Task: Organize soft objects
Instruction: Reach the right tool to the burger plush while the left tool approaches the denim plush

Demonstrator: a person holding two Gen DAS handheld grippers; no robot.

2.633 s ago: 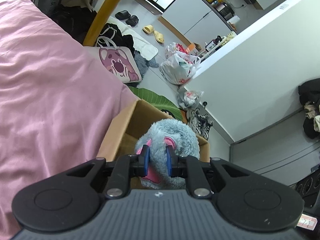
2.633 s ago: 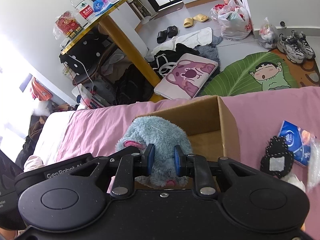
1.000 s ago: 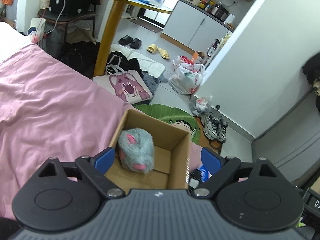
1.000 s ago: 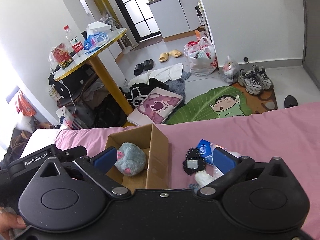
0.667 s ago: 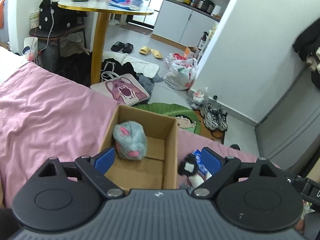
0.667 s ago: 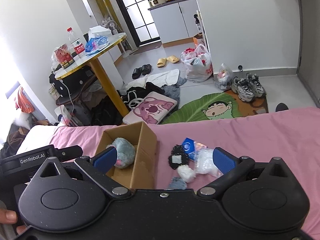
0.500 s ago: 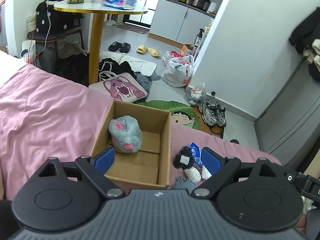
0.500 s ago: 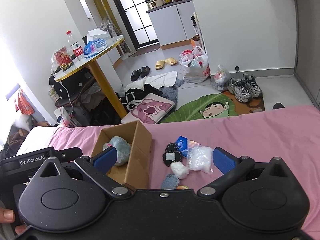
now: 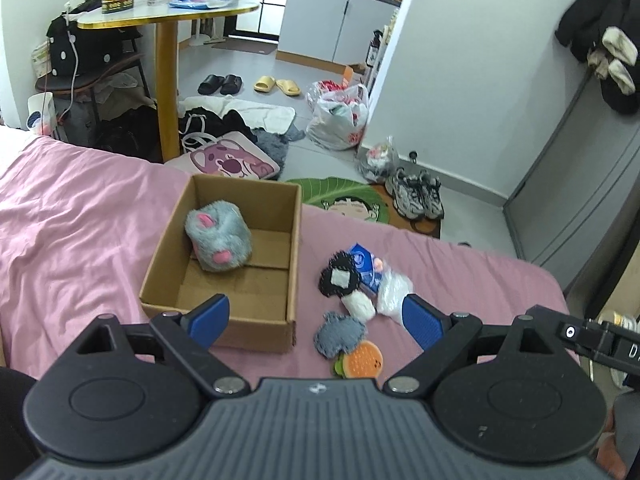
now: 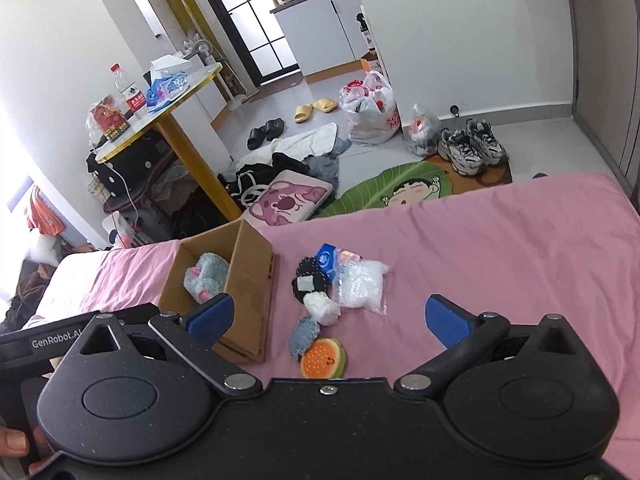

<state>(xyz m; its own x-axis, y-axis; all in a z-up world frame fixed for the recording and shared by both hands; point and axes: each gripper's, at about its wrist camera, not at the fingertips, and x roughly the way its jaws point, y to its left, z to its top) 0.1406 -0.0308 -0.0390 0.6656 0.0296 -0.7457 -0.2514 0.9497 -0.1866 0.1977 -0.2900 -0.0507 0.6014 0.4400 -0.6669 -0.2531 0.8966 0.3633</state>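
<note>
Claw status: left claw (image 9: 316, 322) and right claw (image 10: 328, 318) both stand with fingers spread wide and hold nothing, hovering above the pink bed (image 9: 72, 240).

Directly ahead of both claws lies a cluster of small soft items. In the left wrist view the orange burger-shaped plush (image 9: 362, 360) is nearest at 6 o'clock of the cluster, touching a grey fuzzy pad (image 9: 340, 334). Beyond these lie a white soft ball (image 9: 360, 306), a black fuzzy patch (image 9: 338, 278), a blue tissue pack (image 9: 366, 264) and a clear plastic bag (image 9: 394, 292).

At 9 o'clock of the cluster stands the cardboard box (image 9: 294, 240), holding a grey plush toy (image 9: 218, 240).

Handling judgement: all items appear light and compressible. Grip each across its middle; the bag is likely slippery.

Limits: the burger plush's near edge is cut off by the claw body. Bag contents cannot be made out.
</note>
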